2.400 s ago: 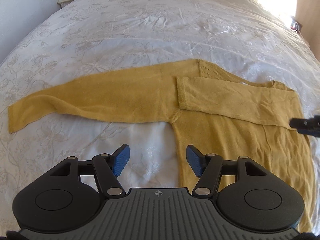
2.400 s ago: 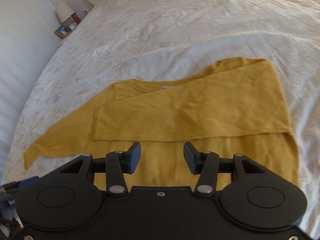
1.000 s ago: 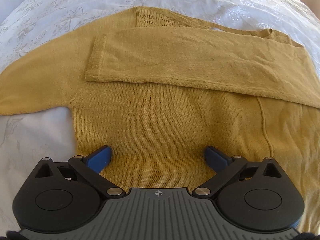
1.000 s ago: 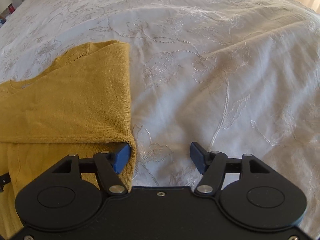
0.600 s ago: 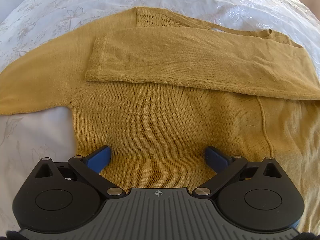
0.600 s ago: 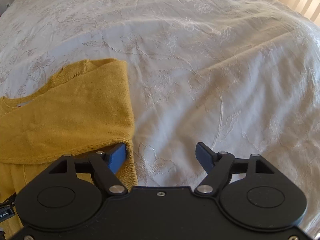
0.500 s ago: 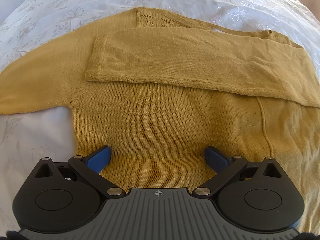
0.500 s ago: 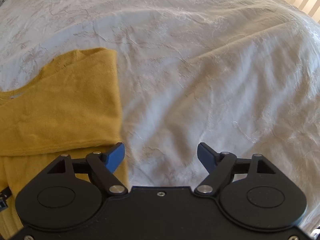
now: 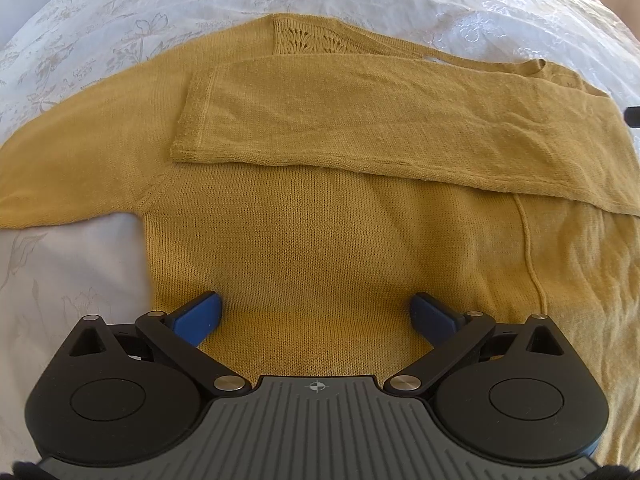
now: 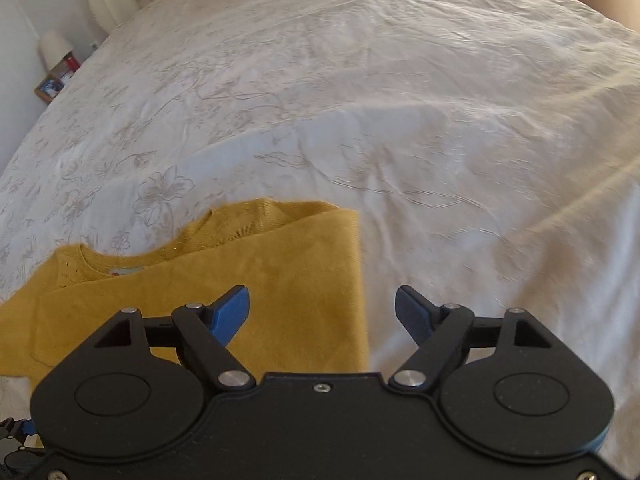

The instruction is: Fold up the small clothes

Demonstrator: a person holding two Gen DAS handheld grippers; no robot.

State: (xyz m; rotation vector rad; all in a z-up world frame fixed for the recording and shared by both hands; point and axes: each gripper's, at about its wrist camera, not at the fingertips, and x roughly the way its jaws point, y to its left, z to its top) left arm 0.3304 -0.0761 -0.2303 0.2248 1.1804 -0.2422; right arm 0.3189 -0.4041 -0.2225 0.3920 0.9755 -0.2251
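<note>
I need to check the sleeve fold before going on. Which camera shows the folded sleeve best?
The left wrist view: the folded sleeve lies across the yellow sweater with its cuff and whole length visible. The right wrist view shows only its folded shoulder end, partly hidden behind the open right gripper.

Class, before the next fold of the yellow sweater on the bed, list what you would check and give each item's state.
1. Right sleeve folded across the chest: ok.
2. Left sleeve folded in: not ok, it lies stretched out.
3. Left gripper open, nothing clamped: ok.
4. Right gripper open, its jaws just widened, nothing between the pads: ok.
5. Sweater body flat: ok.
6. Hem square: cannot tell, hidden.
</note>
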